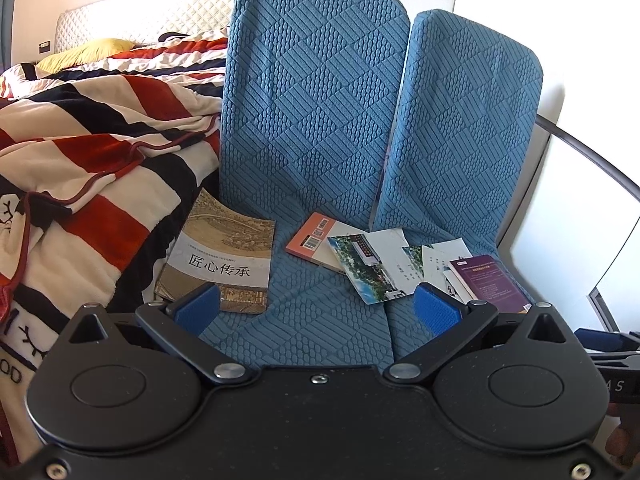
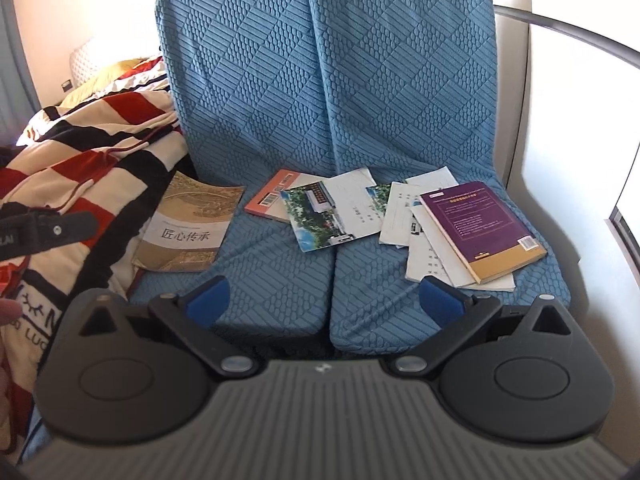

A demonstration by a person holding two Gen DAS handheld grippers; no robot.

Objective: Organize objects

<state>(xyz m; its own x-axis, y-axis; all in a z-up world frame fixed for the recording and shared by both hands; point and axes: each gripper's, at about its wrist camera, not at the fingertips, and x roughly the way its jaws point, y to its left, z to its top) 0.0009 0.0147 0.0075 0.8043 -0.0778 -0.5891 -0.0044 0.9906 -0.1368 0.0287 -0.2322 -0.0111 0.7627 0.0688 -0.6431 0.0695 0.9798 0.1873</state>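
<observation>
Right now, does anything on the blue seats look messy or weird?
Yes. The books and booklets lie scattered and crooked instead of stacked. The purple book sits tilted on loose white papers, the photo booklet overlaps the orange book, and the tan book leans on the striped blanket.

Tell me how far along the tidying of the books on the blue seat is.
Nothing looks done yet. The gold book, orange book, photo booklet, loose papers and purple book lie scattered across the blue seat. Nothing is in hand: the left claw and right claw are open and empty. All gathering and stacking is left.
</observation>
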